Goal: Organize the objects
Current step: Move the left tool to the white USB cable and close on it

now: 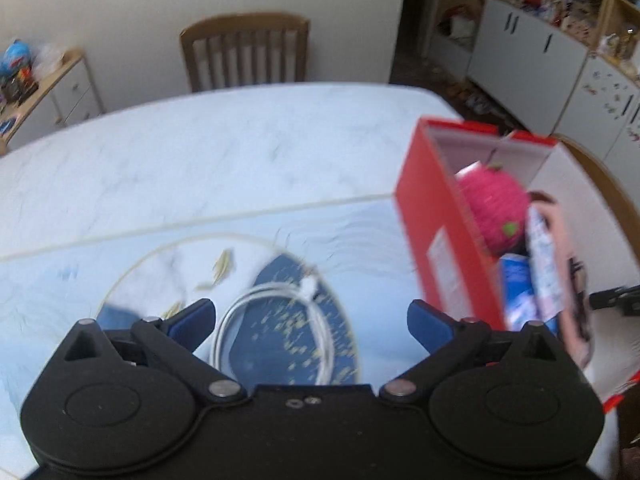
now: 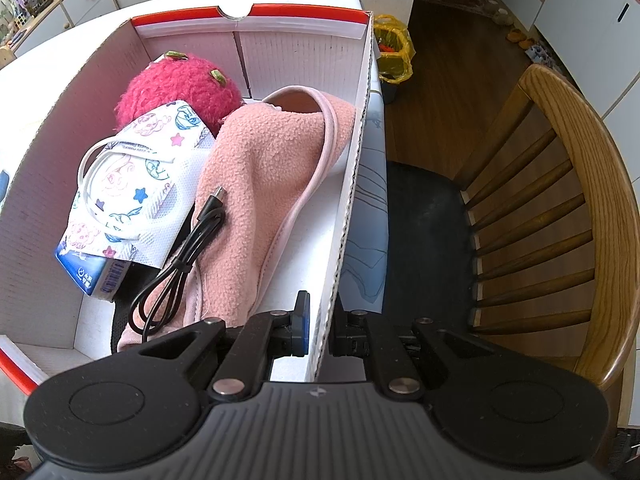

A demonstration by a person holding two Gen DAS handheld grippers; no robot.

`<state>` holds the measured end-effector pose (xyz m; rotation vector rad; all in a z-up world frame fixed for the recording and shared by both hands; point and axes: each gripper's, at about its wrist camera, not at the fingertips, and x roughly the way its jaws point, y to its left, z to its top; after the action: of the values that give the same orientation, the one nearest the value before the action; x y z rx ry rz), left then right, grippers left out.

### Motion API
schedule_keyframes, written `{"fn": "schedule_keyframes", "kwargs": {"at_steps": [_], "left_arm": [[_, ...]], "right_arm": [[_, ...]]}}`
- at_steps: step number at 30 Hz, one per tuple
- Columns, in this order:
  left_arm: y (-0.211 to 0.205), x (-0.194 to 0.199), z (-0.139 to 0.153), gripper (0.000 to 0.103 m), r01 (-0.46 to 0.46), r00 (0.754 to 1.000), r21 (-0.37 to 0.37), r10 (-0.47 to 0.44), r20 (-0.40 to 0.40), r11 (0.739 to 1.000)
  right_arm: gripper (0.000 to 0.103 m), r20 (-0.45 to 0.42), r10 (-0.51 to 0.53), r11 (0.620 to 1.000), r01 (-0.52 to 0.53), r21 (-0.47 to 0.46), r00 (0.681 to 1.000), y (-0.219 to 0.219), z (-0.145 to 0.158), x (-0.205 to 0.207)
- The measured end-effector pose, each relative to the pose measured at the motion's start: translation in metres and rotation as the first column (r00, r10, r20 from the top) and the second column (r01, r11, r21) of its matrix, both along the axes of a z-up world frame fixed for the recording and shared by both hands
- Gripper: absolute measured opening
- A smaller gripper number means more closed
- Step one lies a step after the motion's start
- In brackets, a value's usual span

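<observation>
A coiled white cable (image 1: pixel 266 290) lies on the blue patterned tablecloth (image 1: pixel 80 280). My left gripper (image 1: pixel 310 318) hovers over it, open wide, one finger on either side of the coil, not touching it. To the right stands the red shoebox (image 1: pixel 432 216). My right gripper (image 2: pixel 318 328) is shut on the box's right wall (image 2: pixel 352 184), near its front corner. Inside lie a pink plush toy (image 2: pixel 176 84), a patterned face mask (image 2: pixel 140 184), a pink fleece cloth (image 2: pixel 256 184), a black cable (image 2: pixel 192 240) and a blue tissue pack (image 2: pixel 88 274).
A wooden chair (image 1: pixel 244 52) stands at the table's far side. Another wooden chair (image 2: pixel 560 200) with a dark seat is close to the box's right. A yellow bag (image 2: pixel 394 48) sits on the floor beyond. White cabinets (image 1: pixel 528 52) line the back right.
</observation>
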<state>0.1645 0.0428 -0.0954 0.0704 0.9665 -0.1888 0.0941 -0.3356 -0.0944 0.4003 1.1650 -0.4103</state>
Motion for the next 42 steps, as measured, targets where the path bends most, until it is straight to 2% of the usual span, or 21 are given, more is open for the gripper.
{"fn": "schedule_keyframes", "kwargs": {"at_steps": [8, 17, 27, 31, 32, 34, 35, 37, 42], "left_arm": [[0.005, -0.006, -0.036, 0.1, 0.012, 0.998, 0.053, -0.009, -0.056, 0.999], [-0.013, -0.007, -0.053, 0.082, 0.047, 0.997, 0.082, -0.041, -0.073, 0.996], [-0.02, -0.008, -0.059, 0.053, 0.067, 0.993, 0.041, -0.062, -0.1, 0.997], [-0.021, -0.006, -0.058, 0.03, 0.067, 0.993, 0.011, -0.066, -0.101, 0.998], [-0.02, -0.006, -0.058, 0.028, 0.067, 0.992, -0.002, -0.067, -0.103, 0.998], [-0.019, -0.005, -0.058, 0.012, 0.062, 0.992, -0.028, -0.065, -0.112, 0.998], [-0.017, -0.004, -0.058, 0.008, 0.059, 0.991, -0.044, -0.064, -0.117, 0.997], [-0.016, -0.004, -0.058, 0.005, 0.048, 0.991, -0.063, -0.055, -0.123, 0.997], [-0.017, -0.006, -0.056, 0.004, 0.038, 0.993, -0.049, -0.043, -0.112, 0.998]], "right_arm": [[0.008, -0.005, -0.004, 1.0, 0.003, -0.005, 1.0, 0.001, -0.001, 0.0], [0.008, -0.009, -0.005, 1.0, 0.005, -0.009, 1.0, -0.001, -0.004, -0.003], [0.008, -0.011, -0.008, 1.0, 0.008, -0.009, 1.0, -0.001, -0.005, -0.006], [0.008, -0.012, -0.01, 1.0, 0.01, -0.012, 1.0, -0.001, -0.004, -0.007], [0.008, -0.012, -0.01, 1.0, 0.01, -0.012, 1.0, -0.001, -0.005, -0.006], [0.008, -0.011, -0.012, 1.0, 0.012, -0.011, 1.0, -0.002, -0.005, -0.009], [0.008, -0.011, -0.013, 1.0, 0.012, -0.011, 1.0, -0.001, -0.005, -0.009], [0.008, -0.011, -0.013, 1.0, 0.013, -0.013, 1.0, -0.001, -0.004, -0.01], [0.008, -0.012, -0.013, 1.0, 0.013, -0.014, 1.0, -0.001, -0.005, -0.012]]}}
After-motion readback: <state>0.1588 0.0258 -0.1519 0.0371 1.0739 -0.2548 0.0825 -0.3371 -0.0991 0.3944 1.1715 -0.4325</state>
